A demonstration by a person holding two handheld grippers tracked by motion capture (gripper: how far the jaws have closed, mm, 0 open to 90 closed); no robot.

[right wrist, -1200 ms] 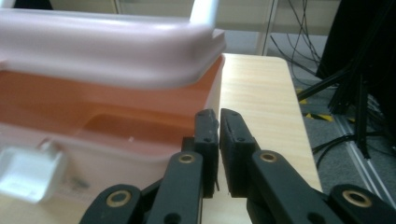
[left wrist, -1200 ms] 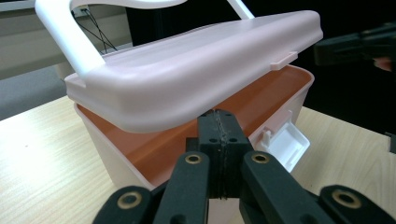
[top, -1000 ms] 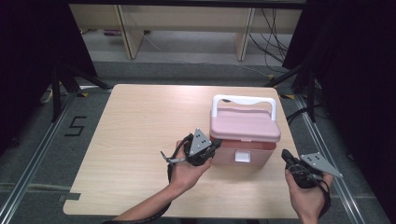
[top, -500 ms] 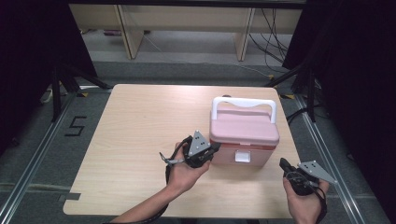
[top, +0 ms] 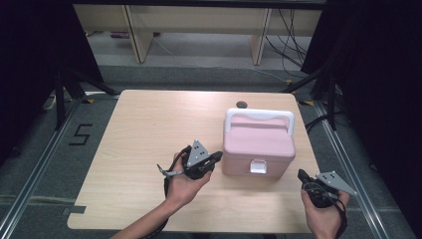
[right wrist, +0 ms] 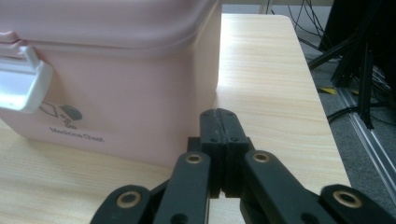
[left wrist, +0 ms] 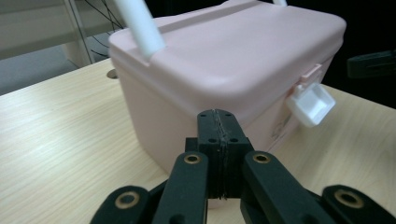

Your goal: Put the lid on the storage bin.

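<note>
Nearest the person, the right gripper [top: 302,175] sits by the near right corner of the pale wooden table [top: 149,129] with jaws pressed together on nothing, the left gripper [top: 218,156], likewise closed and empty, points just beside the near left corner of the pink plastic medicine chest [top: 258,144] with a white handle [top: 259,115], farther, right of centre.
</note>
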